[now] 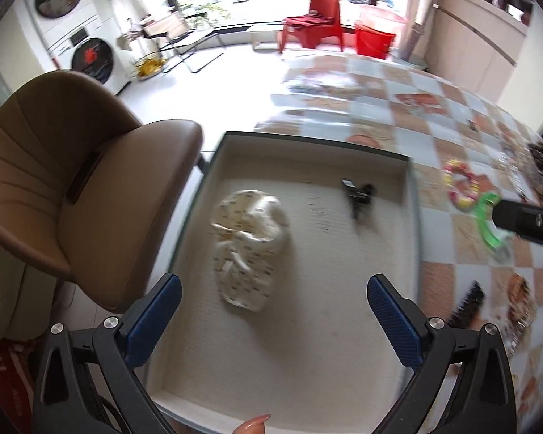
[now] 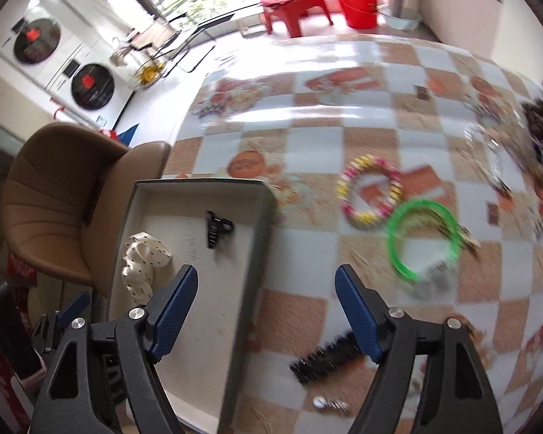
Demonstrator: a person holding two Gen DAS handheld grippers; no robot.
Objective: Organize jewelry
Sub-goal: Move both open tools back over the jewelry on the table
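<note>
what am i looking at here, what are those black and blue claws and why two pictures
The claws are two hand-held grippers, one in each of a person's hands, each carrying a fisheye camera looking along its fingers. One picture is from the left gripper, the other from the right gripper. Both stand open and hold nothing. Below is a shallow tray on a checkered tablecloth. In the tray lie a cream scrunchie and a black hair clip. Still on the cloth: a pink-and-yellow bead bracelet, a green ring and a black comb.
</note>
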